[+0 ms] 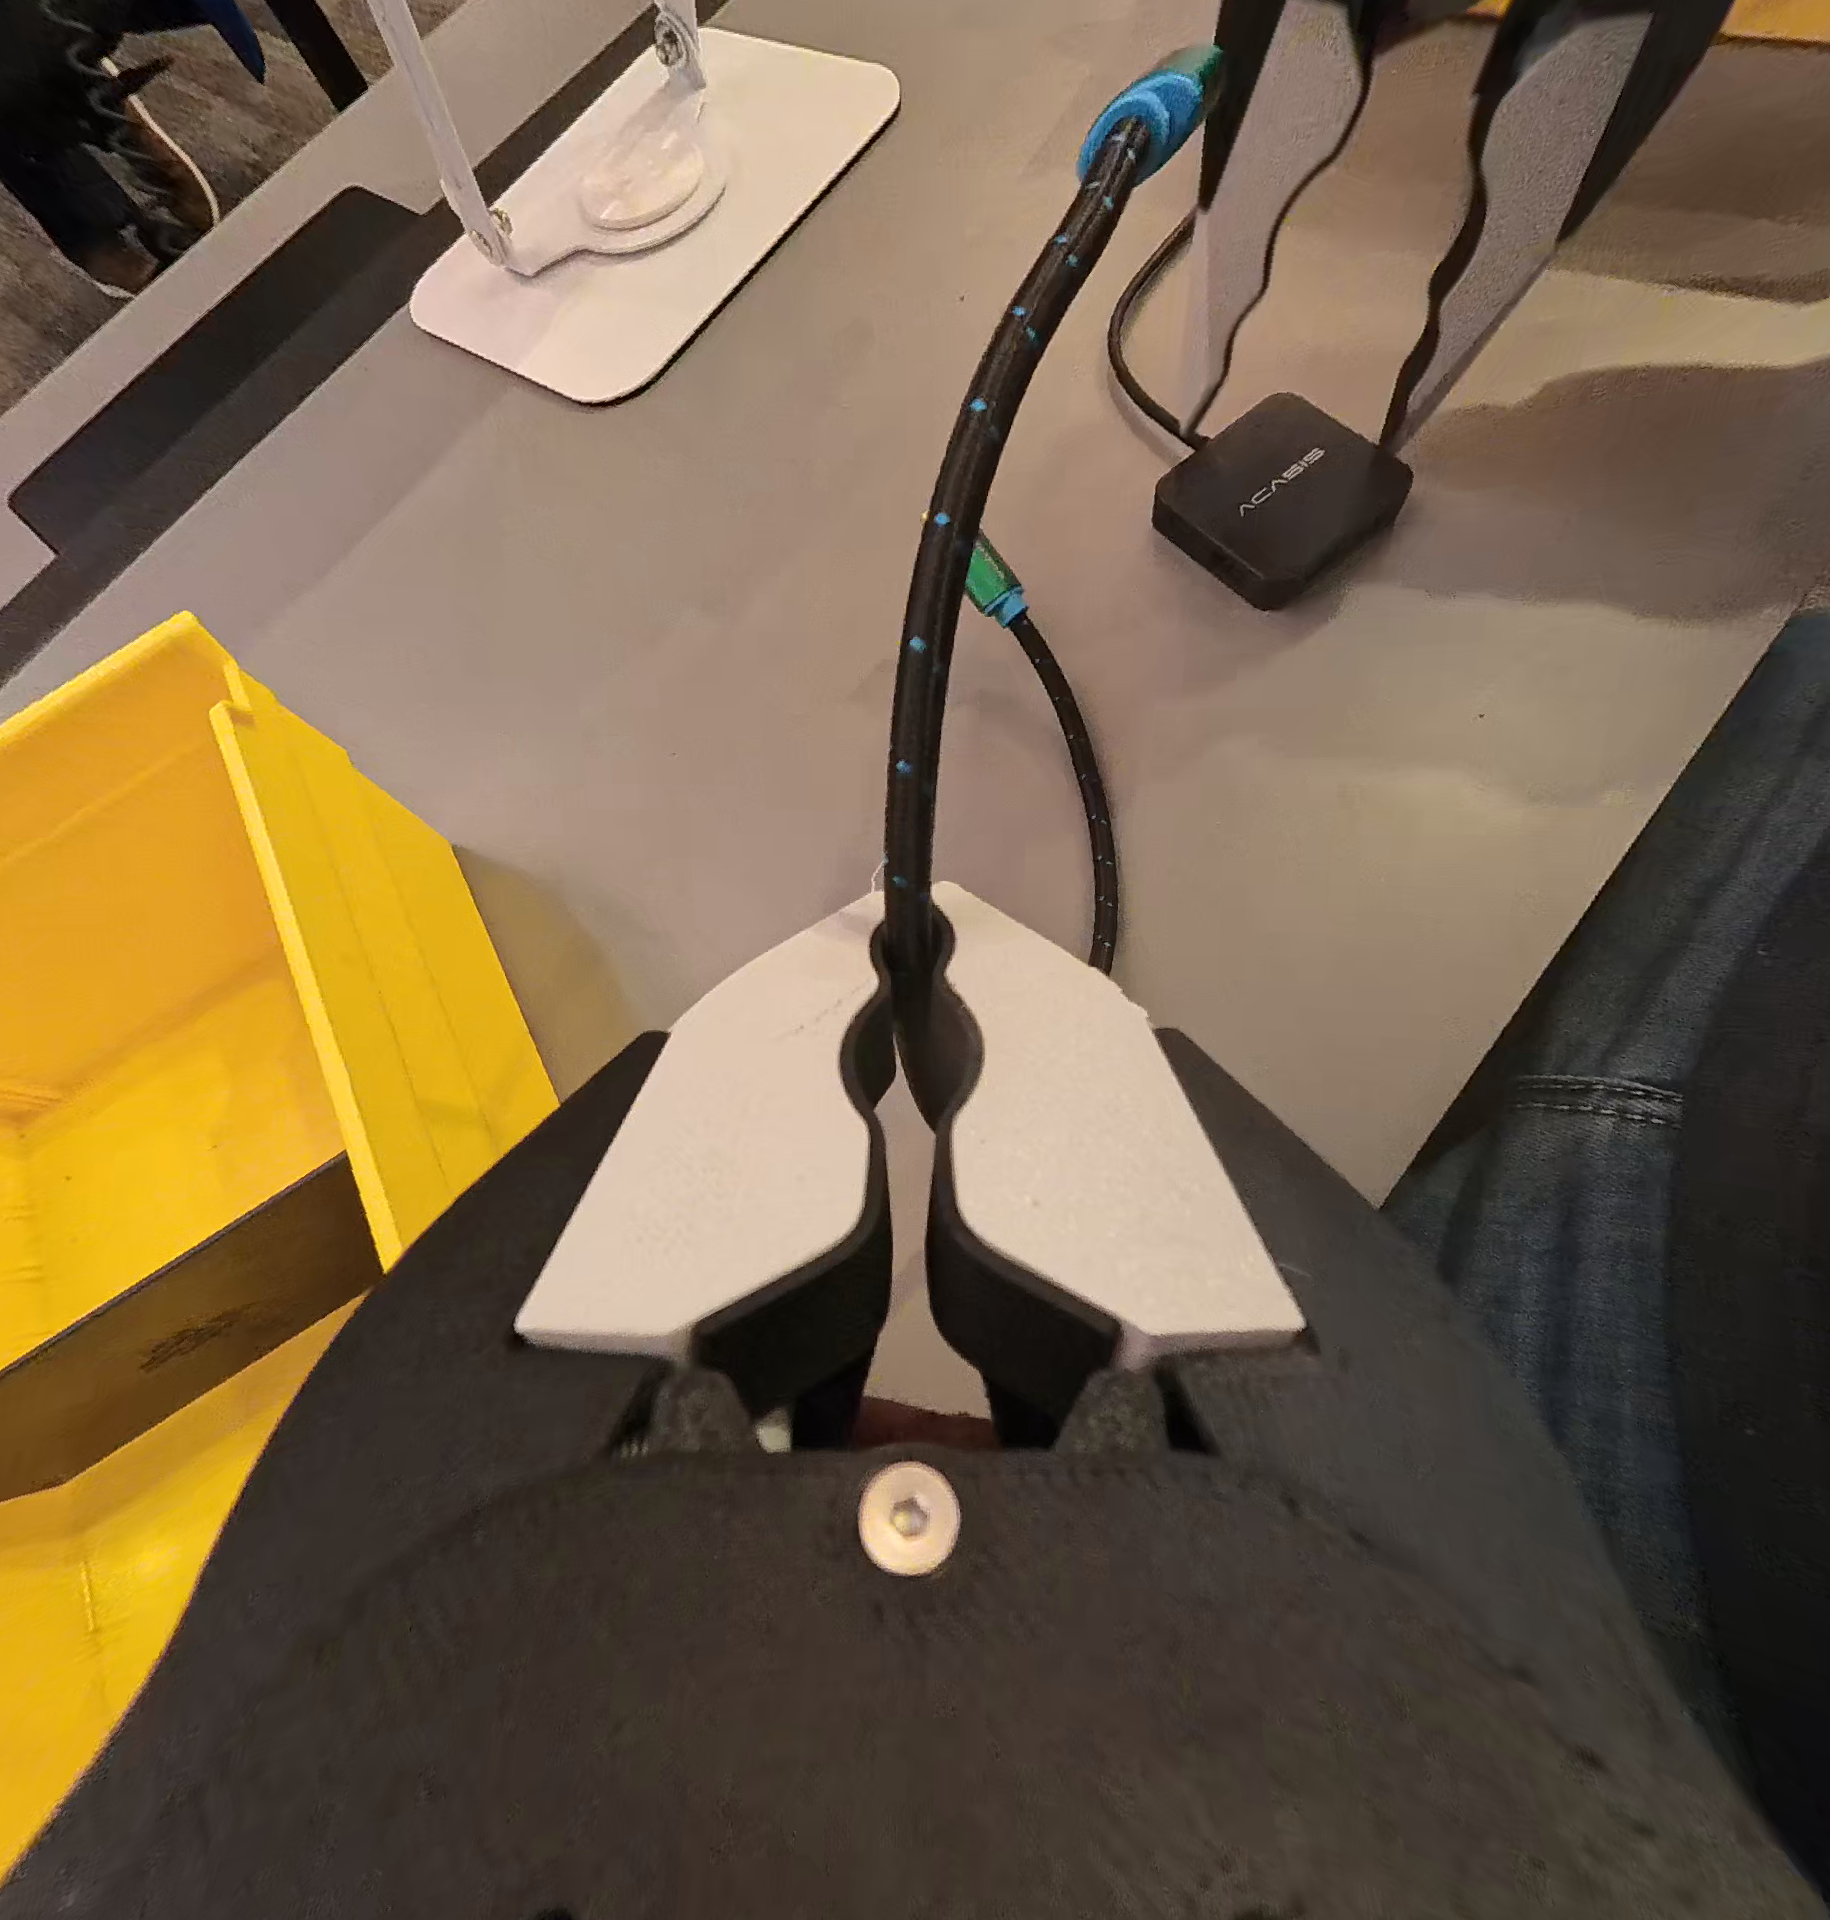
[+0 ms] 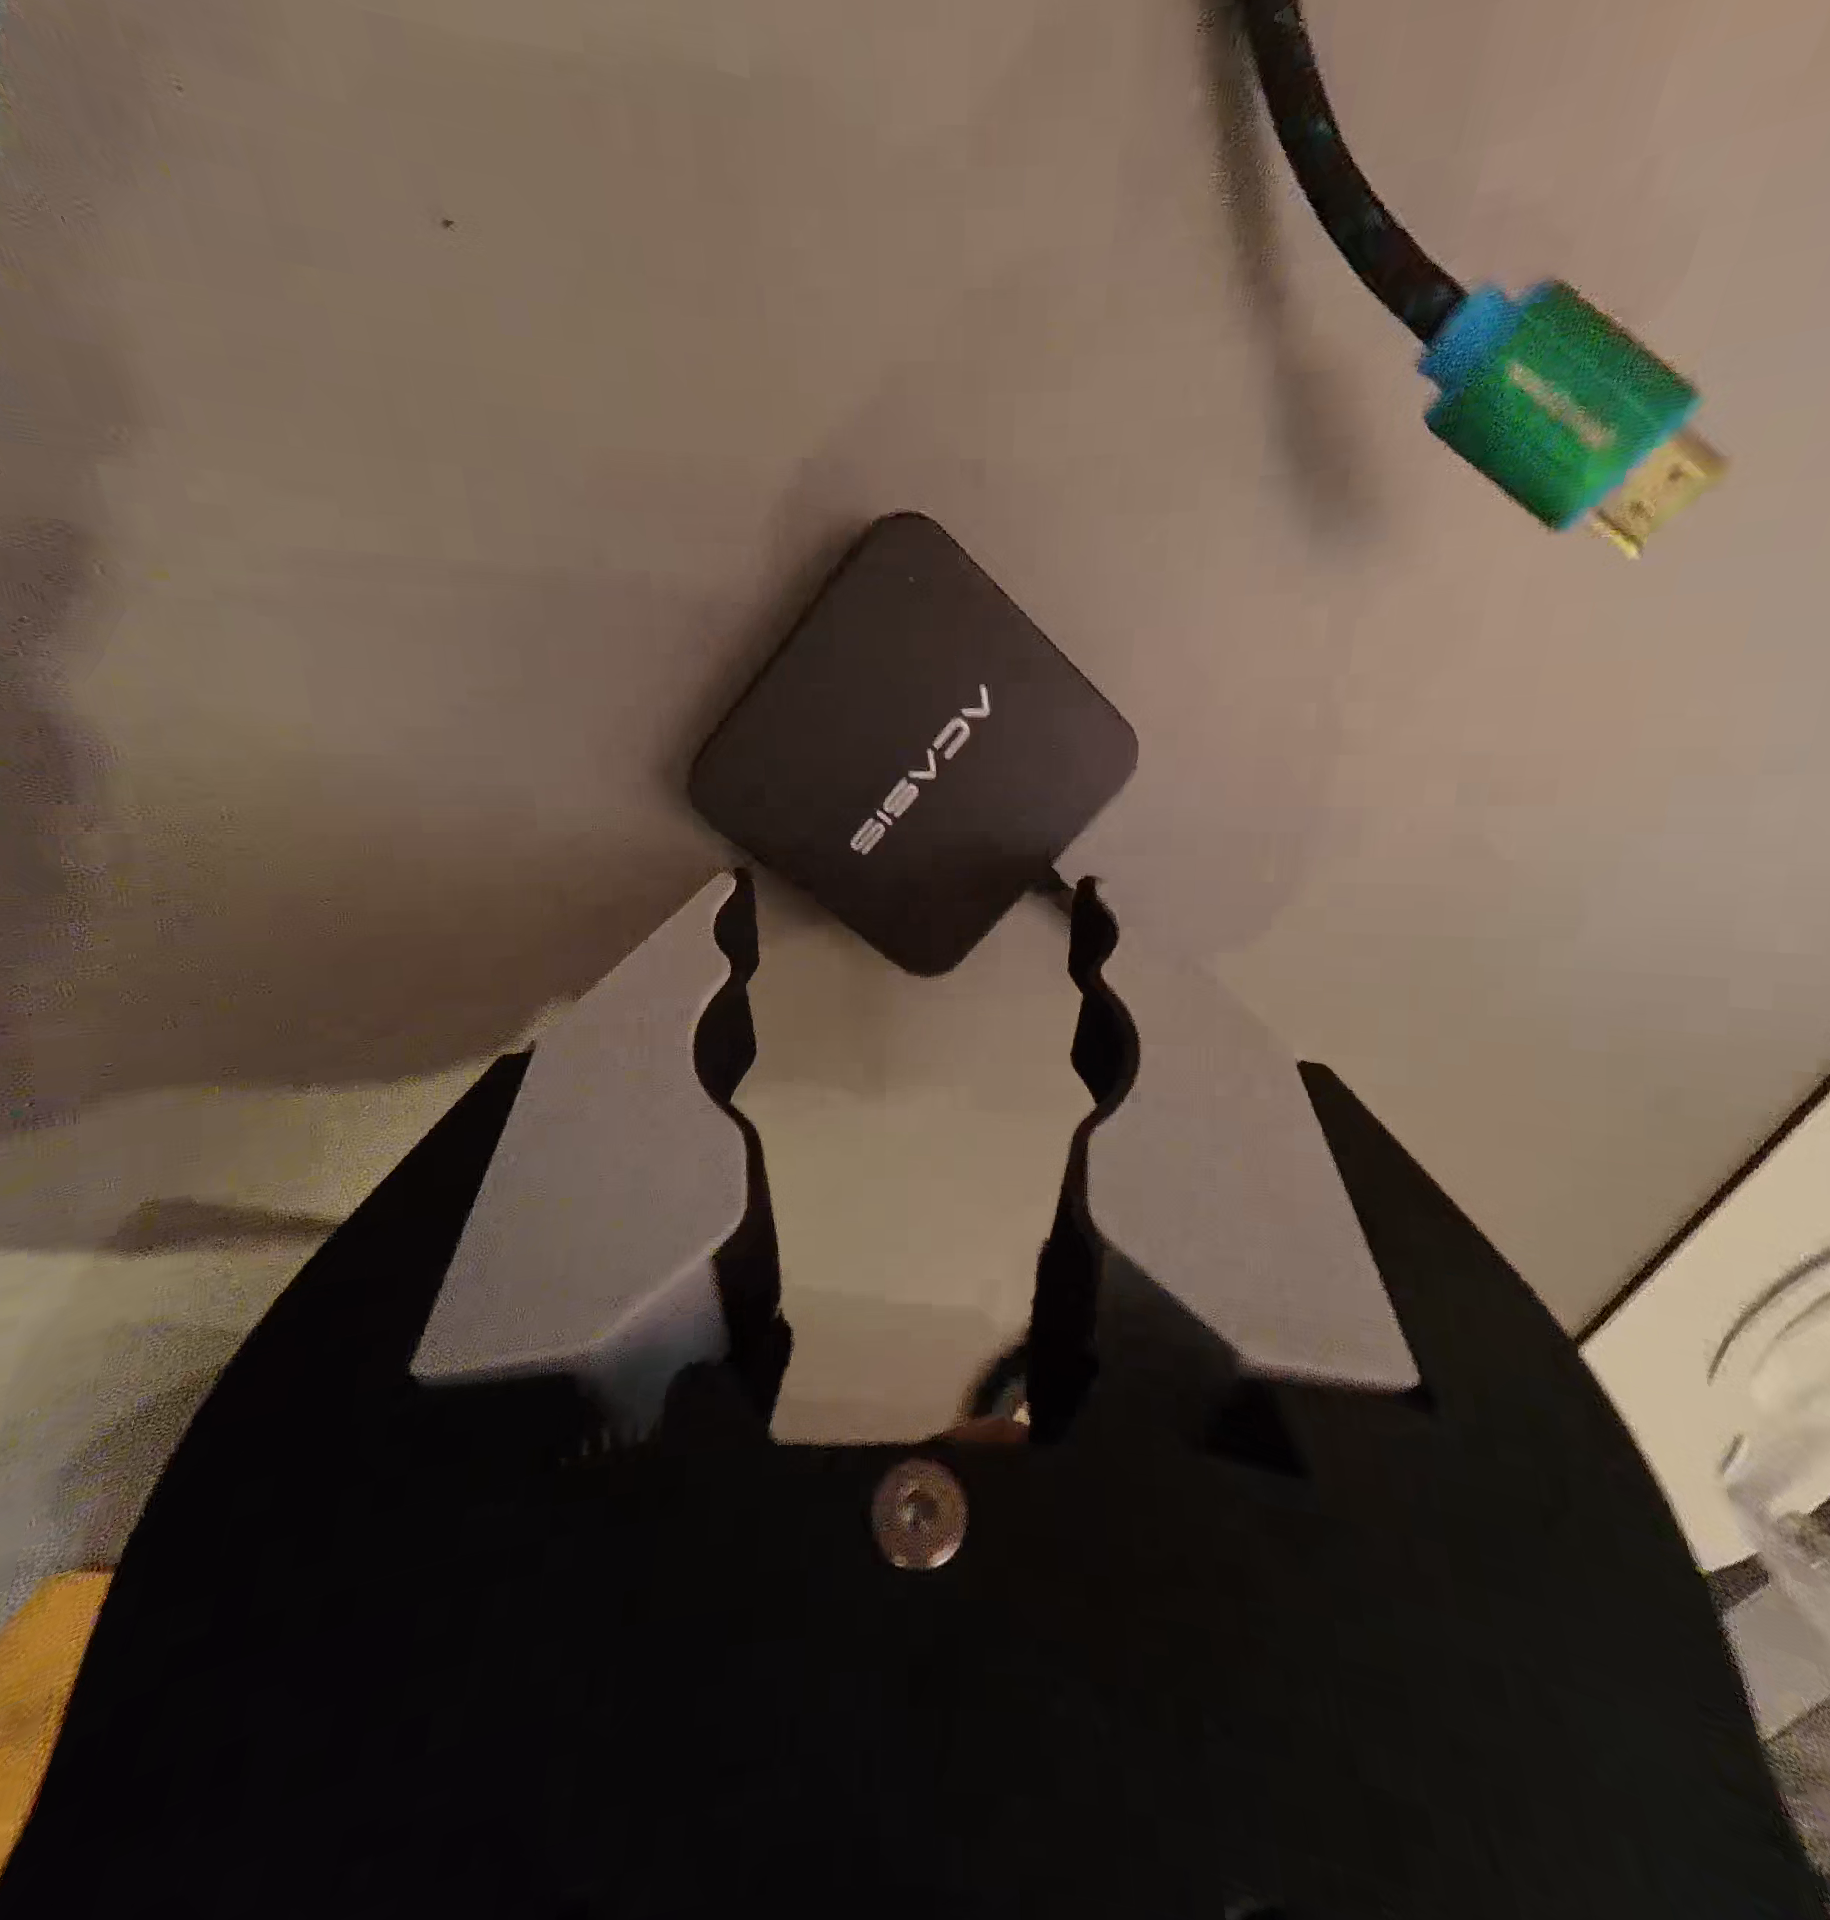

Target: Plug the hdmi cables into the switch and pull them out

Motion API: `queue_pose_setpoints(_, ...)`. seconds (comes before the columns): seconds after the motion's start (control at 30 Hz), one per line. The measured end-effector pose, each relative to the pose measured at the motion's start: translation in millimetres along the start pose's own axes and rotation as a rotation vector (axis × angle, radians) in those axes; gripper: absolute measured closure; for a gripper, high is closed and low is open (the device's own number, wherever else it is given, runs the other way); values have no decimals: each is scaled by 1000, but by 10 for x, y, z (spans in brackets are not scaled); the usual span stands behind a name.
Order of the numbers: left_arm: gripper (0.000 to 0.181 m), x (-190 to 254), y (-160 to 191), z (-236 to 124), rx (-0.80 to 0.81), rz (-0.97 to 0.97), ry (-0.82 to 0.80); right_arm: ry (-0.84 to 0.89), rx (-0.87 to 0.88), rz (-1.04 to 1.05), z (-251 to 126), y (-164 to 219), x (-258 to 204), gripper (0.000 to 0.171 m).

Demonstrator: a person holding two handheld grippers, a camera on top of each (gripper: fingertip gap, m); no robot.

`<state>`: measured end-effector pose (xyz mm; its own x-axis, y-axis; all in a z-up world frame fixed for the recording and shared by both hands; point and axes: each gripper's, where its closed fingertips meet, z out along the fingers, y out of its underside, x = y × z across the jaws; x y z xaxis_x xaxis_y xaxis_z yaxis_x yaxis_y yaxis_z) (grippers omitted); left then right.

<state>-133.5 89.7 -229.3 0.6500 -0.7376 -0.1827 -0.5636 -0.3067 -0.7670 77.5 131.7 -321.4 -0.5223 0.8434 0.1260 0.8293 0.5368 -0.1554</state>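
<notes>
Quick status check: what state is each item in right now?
Left hand-held gripper: shut on cable.
Right hand-held gripper: open, above switch.
Cable: lifted, plug unplugged.
Second plug: unplugged.
Switch: flat on table, nearest port empty.
Yellow bin: nothing visible inside.

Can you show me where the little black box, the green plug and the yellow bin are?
black box [image 2: 911,743], right wrist view, middle of its top.
green plug [image 2: 1565,400], right wrist view, on its green shell.
yellow bin [image 1: 163,883], left wrist view, inner wall.

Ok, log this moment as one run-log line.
left gripper: shut on HDMI cable, plug in air | right gripper: open over switch | cable: unplugged
</notes>
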Motion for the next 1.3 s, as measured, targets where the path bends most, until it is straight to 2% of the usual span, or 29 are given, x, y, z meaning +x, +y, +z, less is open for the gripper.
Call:
queue_pose_setpoints(0.13, 181, -11, 11, 13, -4, 6, -1, -77, -36, -154, 46, -101, 7, 101)
queue_pose_setpoints(0.27, 181, -32, 13, 25, -2, -10, 3, -150, -42, -111, 62, -102, 49, 108)
queue_pose_setpoints(0.37, 181, -62, 42, 24, -9, -22, -6, -119, 1, 125, 61, -83, 188, 120)
queue_pose_setpoints(0.57, 181, -98, 63, 36, -12, -43, -4, 17, 59, 847, 24, 198, 338, 124)
queue_pose_setpoints(0.63, 181, -95, 50, 42, -12, -48, -5, -6, 164, 1050, 0, 157, 324, 125)
queue_pose_setpoints(0.7, 181, -83, 35, 41, -9, -47, -4, -97, 312, 1145, -39, 23, 273, 131)
queue_pose_setpoints(0.73, 181, -81, 29, 36, -9, -46, -7, -108, 326, 1153, -52, 40, 252, 129)
queue_pose_setpoints(0.8, 181, -84, 31, 30, -18, -40, -22, -46, 294, 1091, -105, 143, 243, 112)
queue_pose_setpoints(0.93, 181, -76, 28, 47, -21, -42, -32, 54, 406, 1000, -458, 117, 333, 109)
queue_pose_setpoints(1.1, 181, -49, -24, 102, -23, -10, -47, 72, 683, 828, -1006, -403, 380, 105)
queue_pose_setpoints(1.3, 181, -5, -65, 160, -23, 60, -90, -16, 871, 765, -1122, -894, 412, 112)
